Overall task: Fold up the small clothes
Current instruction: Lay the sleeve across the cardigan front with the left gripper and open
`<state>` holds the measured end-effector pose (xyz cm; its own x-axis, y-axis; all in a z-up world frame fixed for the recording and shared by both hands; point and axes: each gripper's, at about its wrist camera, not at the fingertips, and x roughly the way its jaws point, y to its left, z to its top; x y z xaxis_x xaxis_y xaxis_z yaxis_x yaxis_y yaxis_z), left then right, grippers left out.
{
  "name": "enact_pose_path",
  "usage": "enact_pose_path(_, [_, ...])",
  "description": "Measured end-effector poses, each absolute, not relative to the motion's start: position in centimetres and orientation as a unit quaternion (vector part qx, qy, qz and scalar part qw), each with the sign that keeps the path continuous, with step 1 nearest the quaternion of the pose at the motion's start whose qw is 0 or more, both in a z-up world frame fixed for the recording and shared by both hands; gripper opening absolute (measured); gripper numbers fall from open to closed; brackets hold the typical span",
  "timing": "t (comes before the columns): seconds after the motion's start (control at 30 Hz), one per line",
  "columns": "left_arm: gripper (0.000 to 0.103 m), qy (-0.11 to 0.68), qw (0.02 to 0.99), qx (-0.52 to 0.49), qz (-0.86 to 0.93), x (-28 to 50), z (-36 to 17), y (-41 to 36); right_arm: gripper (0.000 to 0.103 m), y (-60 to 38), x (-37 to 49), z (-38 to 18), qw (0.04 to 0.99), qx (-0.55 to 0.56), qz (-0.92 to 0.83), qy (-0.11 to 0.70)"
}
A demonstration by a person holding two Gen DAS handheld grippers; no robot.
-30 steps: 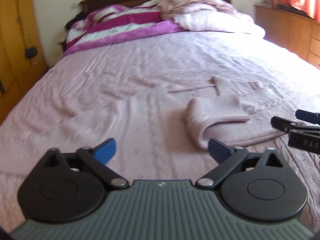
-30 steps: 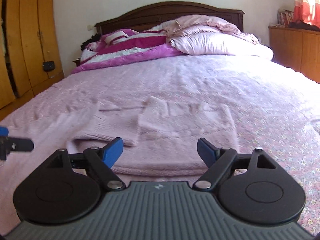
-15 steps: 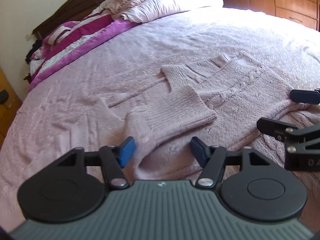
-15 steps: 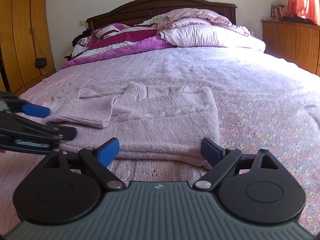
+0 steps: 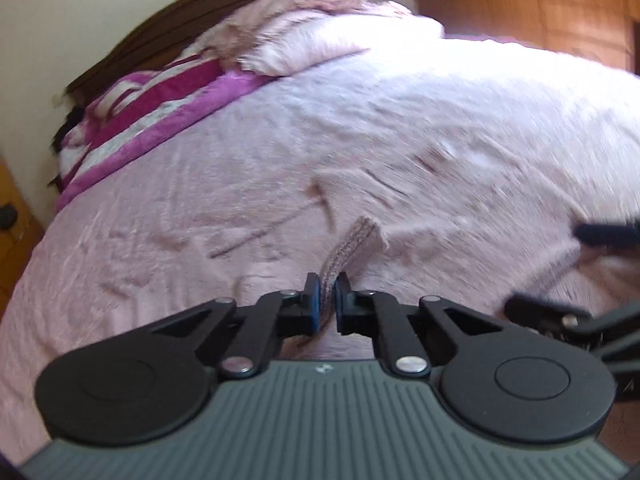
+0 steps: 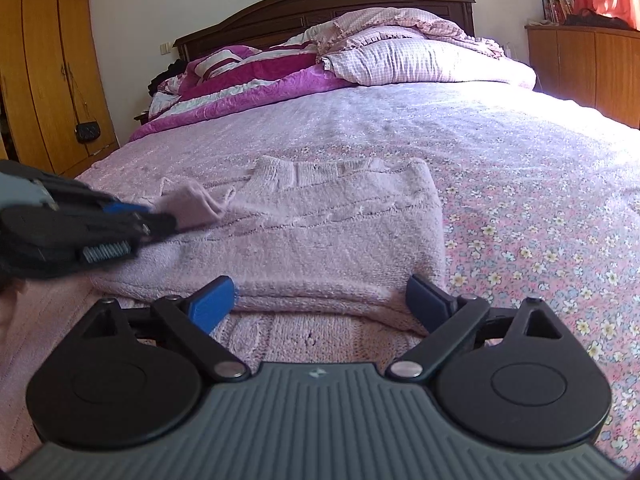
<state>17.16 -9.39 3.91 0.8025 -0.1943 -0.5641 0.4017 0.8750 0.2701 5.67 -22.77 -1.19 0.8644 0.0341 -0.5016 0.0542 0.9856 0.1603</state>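
Note:
A small pale pink knit sweater [image 6: 340,224] lies partly folded on the bed, its collar away from me. My left gripper [image 5: 324,300] is shut on the sweater's ribbed sleeve cuff [image 5: 352,248] and holds it lifted; it also shows at the left of the right wrist view [image 6: 160,216], holding the sleeve [image 6: 192,204]. My right gripper [image 6: 320,304] is open and empty, its fingers spread just before the sweater's near folded edge. Its fingers [image 5: 600,232] show at the right edge of the left wrist view.
The bed [image 6: 520,184] has a pink floral cover. Pillows [image 6: 420,60] and a magenta striped blanket [image 6: 248,80] lie at the headboard. A wooden wardrobe [image 6: 48,60] stands on the left, a wooden dresser [image 6: 592,64] on the right.
My left gripper moved onto the sweater's sleeve, shut on its cuff and lifted it. My right gripper stayed open at the sweater's near edge.

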Motion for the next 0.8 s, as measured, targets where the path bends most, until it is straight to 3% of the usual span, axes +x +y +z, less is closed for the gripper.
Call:
enact_pose_path(0.27, [0.009, 0.284, 0.953, 0.089, -0.061, 17.4, 6.1, -2.3, 0.099, -22.6, 5.8, -1.3, 0.962, 0.080, -0.005, 0.262])
enact_pose_path(0.5, [0.012, 0.332, 0.941, 0.055, -0.029, 17.1, 3.9, 1.9, 0.099, -22.6, 6.0, -1.4, 0.962, 0.075, -0.006, 0.263])
enact_pose_path(0.8, [0.035, 0.351, 0.935, 0.044, -0.013, 15.7, 2.8, 4.4, 0.099, -22.3, 6.0, -1.5, 0.962, 0.067, -0.008, 0.266])
